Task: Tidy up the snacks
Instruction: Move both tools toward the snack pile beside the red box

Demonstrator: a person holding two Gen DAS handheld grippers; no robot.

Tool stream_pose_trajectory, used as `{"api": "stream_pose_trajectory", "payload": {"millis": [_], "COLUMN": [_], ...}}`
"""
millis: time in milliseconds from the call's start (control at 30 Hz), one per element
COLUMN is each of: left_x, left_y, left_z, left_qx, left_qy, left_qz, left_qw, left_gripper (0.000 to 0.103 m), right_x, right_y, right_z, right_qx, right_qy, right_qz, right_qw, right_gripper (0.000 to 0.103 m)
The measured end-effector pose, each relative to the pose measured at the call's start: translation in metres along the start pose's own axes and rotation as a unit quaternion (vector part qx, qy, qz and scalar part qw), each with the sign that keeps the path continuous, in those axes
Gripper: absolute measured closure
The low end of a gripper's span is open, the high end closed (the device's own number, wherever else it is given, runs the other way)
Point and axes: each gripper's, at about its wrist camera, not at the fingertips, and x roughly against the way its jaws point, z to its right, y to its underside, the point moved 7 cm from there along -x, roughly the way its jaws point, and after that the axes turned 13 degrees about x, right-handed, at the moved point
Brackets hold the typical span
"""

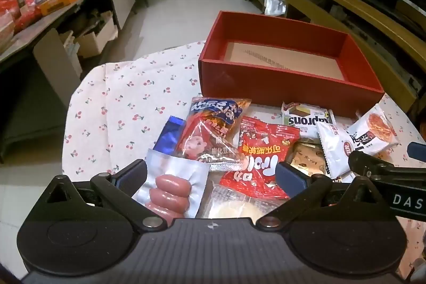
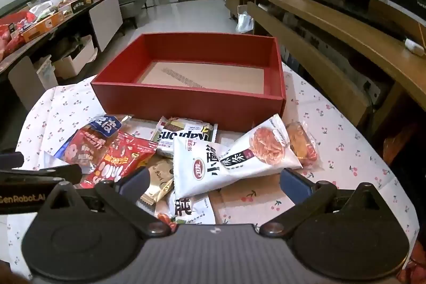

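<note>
sausage pack (image 1: 170, 185) between wide-apart left gripper (image 1: 210, 172) jaws, right gripper (image 2: 213, 181) likewise apart (nothing held); overlapping slick packets (image 2: 229, 164) risk dragging neighbours, missing red box (image 2: 186, 100) ahead.

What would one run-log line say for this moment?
red box: empty | snacks: piled on tablecloth | left gripper: open, holding nothing | right gripper: open, holding nothing
</note>
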Motion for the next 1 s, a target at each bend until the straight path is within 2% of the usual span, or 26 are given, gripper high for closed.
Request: {"api": "stream_pose_trajectory", "payload": {"millis": [133, 267, 333, 600, 767, 1000], "left_x": [-0.0048, -0.0079, -0.0065, -0.0066, -0.0063, -0.007], "left_y": [0.0024, 0.0027, 0.007, 0.0079, 0.0084, 0.0063], "left_z": [-0.0007, -0.002, -0.0005, -0.0018, -0.0022, -0.0071], "left_qx": [0.001, -0.004, 0.0, 0.002, 0.004, 0.015], "left_qy": [0.006, 0.009, -0.003, -0.003, -0.002, -0.006], "left_qz": [-0.016, -0.024, -0.018, -0.021, -0.023, -0.021], "left_qw": [0.9999, 0.9997, 0.9998, 0.9998, 0.9997, 0.9996], "left_gripper": [0.0, 0.0, 0.0, 0.0, 0.0, 0.0], "right_x": [-0.0044, -0.0008, 0.0002, -0.0001, -0.0002, -0.0018], "right_y": [0.0016, -0.0003, 0.0001, -0.0003, 0.0014, 0.0027], "right_z": [0.0036, 0.0003, 0.0008, -0.0024, -0.0024, -0.0042], "right_qx": [-0.012, -0.004, -0.005, -0.005, -0.023, -0.013], "right_qy": [-0.003, 0.002, 0.001, -0.005, -0.031, -0.023], "right_qz": [-0.013, -0.006, -0.007, -0.007, 0.003, -0.001], "right_qw": [1.0, 1.0, 1.0, 1.0, 0.999, 1.0], "right_gripper": [0.0, 0.0, 0.0, 0.0, 0.0, 0.0]}}
